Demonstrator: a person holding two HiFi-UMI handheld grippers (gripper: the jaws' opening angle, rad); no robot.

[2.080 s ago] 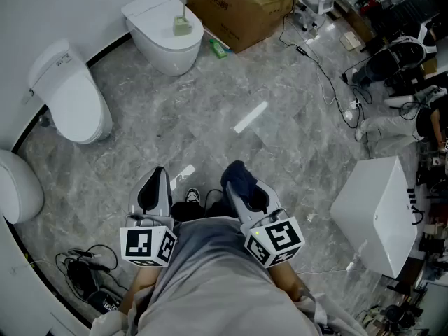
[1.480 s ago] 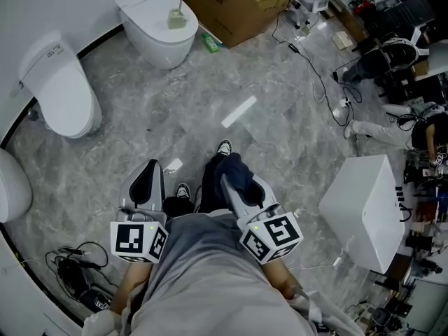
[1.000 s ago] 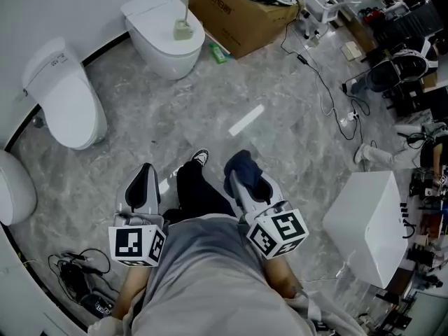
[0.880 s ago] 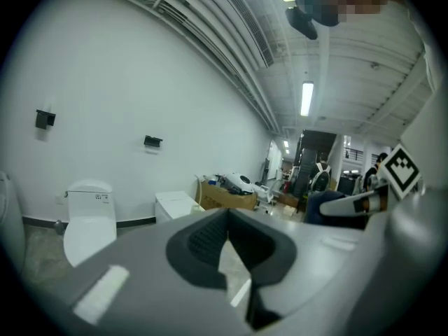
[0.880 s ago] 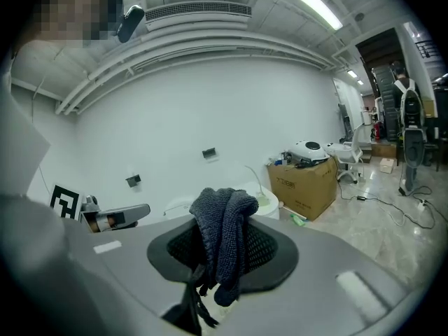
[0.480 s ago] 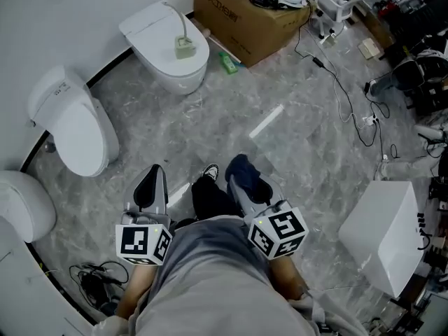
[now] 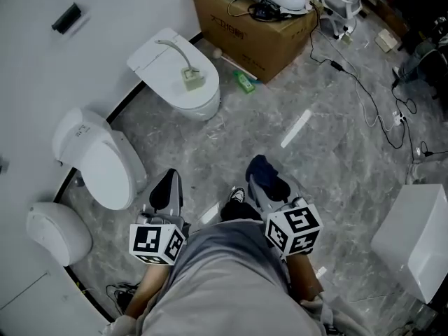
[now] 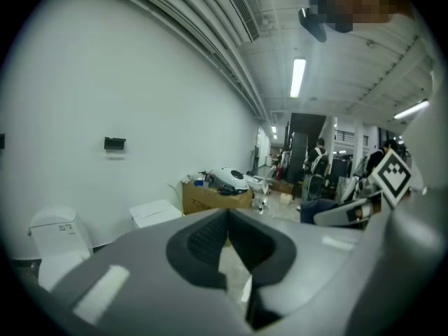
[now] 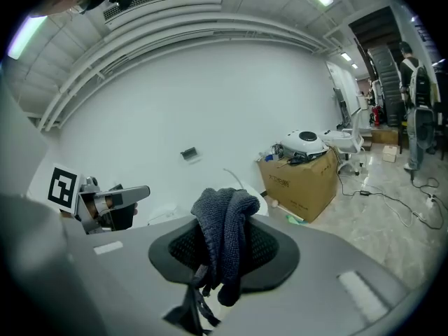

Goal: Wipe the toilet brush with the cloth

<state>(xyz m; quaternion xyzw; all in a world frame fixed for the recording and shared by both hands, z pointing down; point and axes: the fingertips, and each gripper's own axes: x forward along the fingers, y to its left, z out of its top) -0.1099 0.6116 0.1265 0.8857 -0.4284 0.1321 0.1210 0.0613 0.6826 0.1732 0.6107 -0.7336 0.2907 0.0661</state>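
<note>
The toilet brush (image 7: 185, 68) lies on the closed lid of a white toilet (image 7: 168, 82) at the upper left of the head view. Its pale head points toward me and its thin white handle curves away. Both grippers are held close to my body, well short of that toilet. My right gripper (image 7: 267, 179) is shut on a dark blue knitted cloth (image 7: 264, 169), which bulges out over the jaws (image 9: 222, 224). My left gripper (image 7: 169, 184) has its jaws together with nothing between them (image 8: 228, 249).
Two more white toilets (image 7: 105, 165) (image 7: 60, 234) stand along the curved wall at the left. A cardboard box (image 7: 255, 32) with gear on top sits behind the brush toilet, with a green bottle (image 7: 245, 83) beside it. Cables (image 7: 367, 82) trail across the marble floor, and a white cabinet (image 7: 418, 238) stands at the right.
The person has stepped forward and turned left, so the toilets now sit nearer the middle of the head view. Both grippers keep their pose, and the cloth stays in the right one.
</note>
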